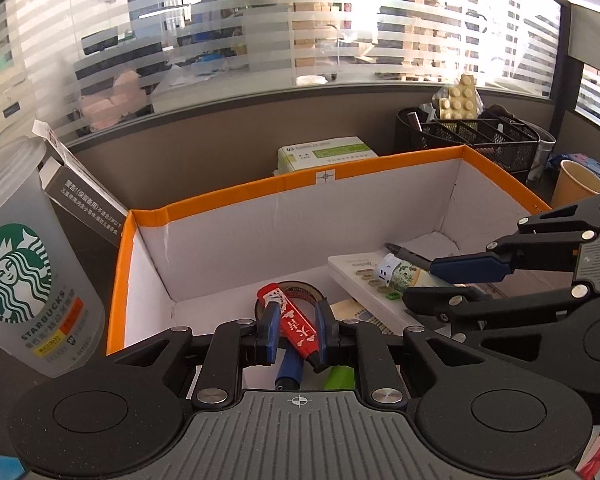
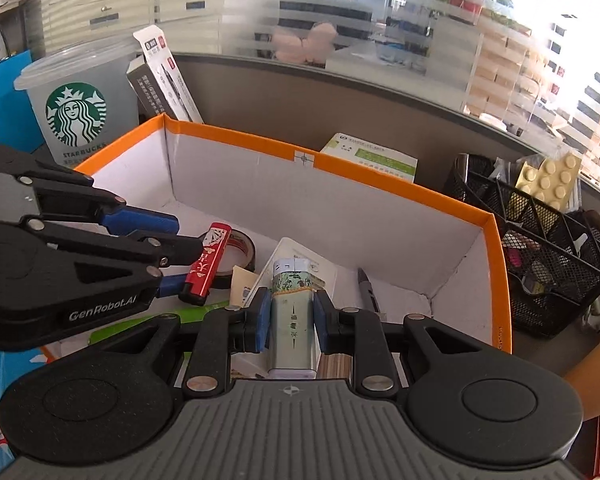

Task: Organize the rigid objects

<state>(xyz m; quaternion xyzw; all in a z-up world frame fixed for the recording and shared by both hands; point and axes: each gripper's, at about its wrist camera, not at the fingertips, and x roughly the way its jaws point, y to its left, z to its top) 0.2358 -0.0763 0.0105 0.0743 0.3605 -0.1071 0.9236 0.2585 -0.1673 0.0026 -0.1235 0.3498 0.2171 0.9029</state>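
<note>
Rigid objects are being gathered into an orange-rimmed cardboard box [image 1: 220, 194] with white inner walls, which sits on a cluttered tabletop. Both grippers reach down into it, each holding one item.

The left gripper [image 1: 296, 332] is closed on a red tube with white lettering [image 1: 294, 322]; the tube lies slantwise between the blue pads, above a roll of dark tape [image 1: 300, 292] on the box floor. A blue marker [image 1: 289, 368] and a green object [image 1: 340, 378] lie just below the gripper.

The right gripper [image 2: 290, 320] is clamped on a small pale-green tin with a patterned top [image 2: 292, 316], gripped by its two long sides so that it points lengthwise into the box. It hangs above a flat white card or booklet [image 2: 324, 272], apparently about to be set down among what is already packed.

A dark pen [image 2: 367, 290] lies on the box floor to the right of the tin, close to the side wall.

Outside the box, a frosted Starbucks cup [image 1: 24, 264] stands at its left corner with an opened grey carton [image 1: 84, 196] leaning next to it. A green-and-white packet [image 1: 324, 156] lies behind the far wall. A black mesh desk organiser [image 2: 540, 248], with a tan building-block plate [image 2: 548, 180] standing in it, crowds the right side, and a paper cup [image 1: 578, 184] is near it.

The two grippers are close together, so each limits the other's room, and the box floor is already crowded.
</note>
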